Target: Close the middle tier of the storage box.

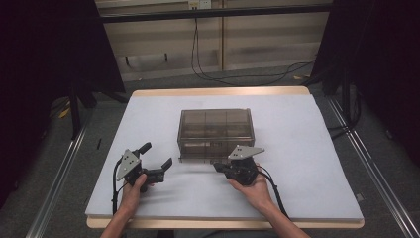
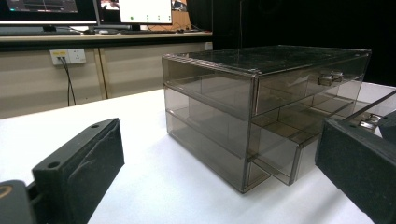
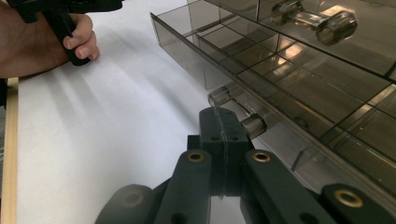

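drawer handle [image 3: 238, 110]: middle hidden behind right gripper [image 3: 223, 122] jaws, grip on it unclear | drawer box [image 2: 261, 112]: lower drawer's front cut off behind left gripper [image 2: 219, 158] jaw | drawer contents: too murky to tell | monitors [image 2: 84, 9]: cropped by top edge

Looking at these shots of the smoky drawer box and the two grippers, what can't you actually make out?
- Right gripper: whether its shut jaws pinch the lower drawer's handle or sit in front of it; the jaws cover the handle's middle.
- Drawer box: any contents; the tinted walls and glare blur them in the high view.
- Left gripper: its right jaw is cut off by the frame edge.
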### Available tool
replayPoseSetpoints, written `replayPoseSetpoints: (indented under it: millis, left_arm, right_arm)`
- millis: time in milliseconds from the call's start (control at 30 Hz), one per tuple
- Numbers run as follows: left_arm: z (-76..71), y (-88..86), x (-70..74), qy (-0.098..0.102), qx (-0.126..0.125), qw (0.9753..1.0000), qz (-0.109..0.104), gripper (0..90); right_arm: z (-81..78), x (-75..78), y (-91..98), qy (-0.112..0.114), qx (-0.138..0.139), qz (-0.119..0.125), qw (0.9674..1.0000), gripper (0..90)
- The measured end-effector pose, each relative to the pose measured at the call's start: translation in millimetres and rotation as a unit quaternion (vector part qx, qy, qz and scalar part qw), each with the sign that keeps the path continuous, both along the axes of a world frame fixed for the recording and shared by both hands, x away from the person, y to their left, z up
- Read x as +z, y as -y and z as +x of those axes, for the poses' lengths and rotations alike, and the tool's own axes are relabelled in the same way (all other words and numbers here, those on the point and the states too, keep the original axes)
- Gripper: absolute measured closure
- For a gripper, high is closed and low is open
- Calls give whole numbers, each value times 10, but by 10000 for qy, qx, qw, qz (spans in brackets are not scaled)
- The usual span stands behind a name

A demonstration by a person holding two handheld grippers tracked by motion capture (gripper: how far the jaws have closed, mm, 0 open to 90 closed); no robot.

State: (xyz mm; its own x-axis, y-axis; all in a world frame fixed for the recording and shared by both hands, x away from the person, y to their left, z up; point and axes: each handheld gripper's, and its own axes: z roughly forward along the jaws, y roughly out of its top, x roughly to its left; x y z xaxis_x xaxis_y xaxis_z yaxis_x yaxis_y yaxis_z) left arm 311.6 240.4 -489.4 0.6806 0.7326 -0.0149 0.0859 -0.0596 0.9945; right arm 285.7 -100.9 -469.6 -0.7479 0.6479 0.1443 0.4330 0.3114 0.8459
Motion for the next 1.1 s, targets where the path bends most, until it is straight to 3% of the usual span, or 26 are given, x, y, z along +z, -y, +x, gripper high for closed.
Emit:
replayPoseSetpoints:
  millis: [300,1100]
  left_arm:
    - [1,-18,3,12,-2,9999,103,12]
    - [2,-18,3,13,-31,9999,102,12]
  right_arm:
    - [24,-18,-12,-24,-25,18,10000,900]
    - [95,-42,-43,-84,-91,59,9999,900]
